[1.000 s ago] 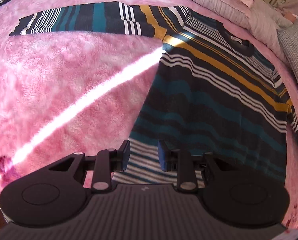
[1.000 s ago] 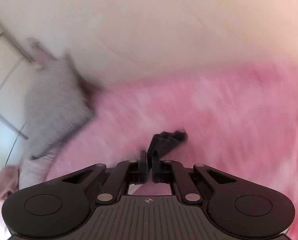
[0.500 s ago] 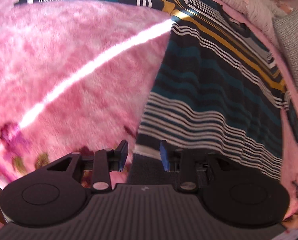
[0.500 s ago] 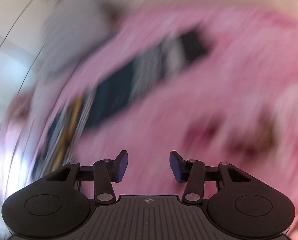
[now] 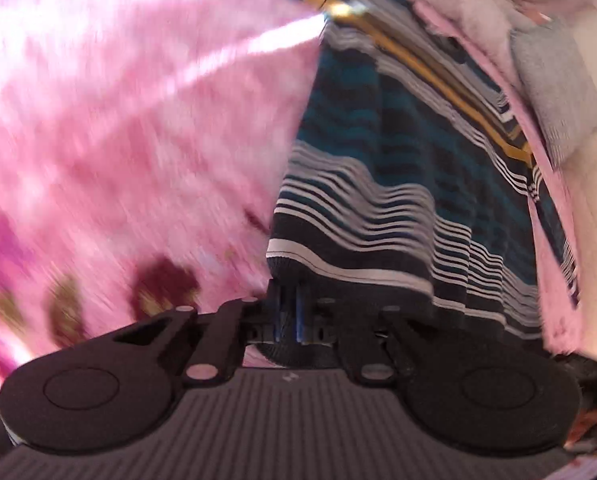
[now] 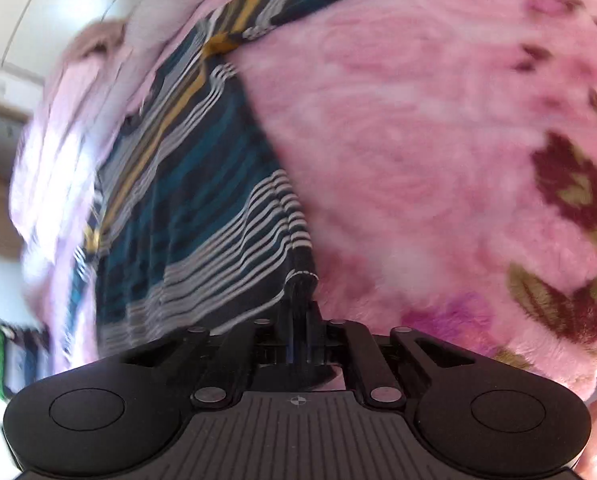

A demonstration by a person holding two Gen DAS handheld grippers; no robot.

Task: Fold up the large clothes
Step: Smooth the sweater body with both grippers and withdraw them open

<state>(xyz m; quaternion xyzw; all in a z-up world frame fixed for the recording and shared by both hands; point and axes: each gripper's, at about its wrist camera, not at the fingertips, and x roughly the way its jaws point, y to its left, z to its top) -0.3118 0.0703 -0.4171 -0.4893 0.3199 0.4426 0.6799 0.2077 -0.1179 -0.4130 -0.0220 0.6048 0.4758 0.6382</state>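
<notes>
**Both tools clamped on the sweater hem, one at each bottom corner**

The striped sweater (image 5: 398, 152) lies spread on a pink fleece blanket (image 5: 130, 128) covering the bed. Its bands run navy, teal, white and mustard. One sleeve extends sideways along the top of the left wrist view.

Left tool (image 5: 288, 312): fingers drawn together on the bottom corner of the sweater, where the dark hem with its white stripe meets the side seam. The cloth rises off the blanket at this corner and ripples along the hem towards the far side.

Right tool (image 6: 300, 320): fingers likewise drawn together, pinching the other bottom corner of the sweater (image 6: 202, 208). The hem here bunches into a narrow fold that enters between the fingers. The blanket (image 6: 418, 140) beside it carries a dark red and olive flower print.

Surroundings: a grey cushion (image 5: 558, 92) sits beyond the sweater's far edge at the upper right of the left wrist view, with pale pink bedding piled near it. White cupboard panels (image 6: 58, 12) show at the upper left of the right wrist view.

Visibility: both views are smeared by motion blur, the left one more so; the grip on the left corner appears firm, though how much cloth sits between the pads cannot be made out.
</notes>
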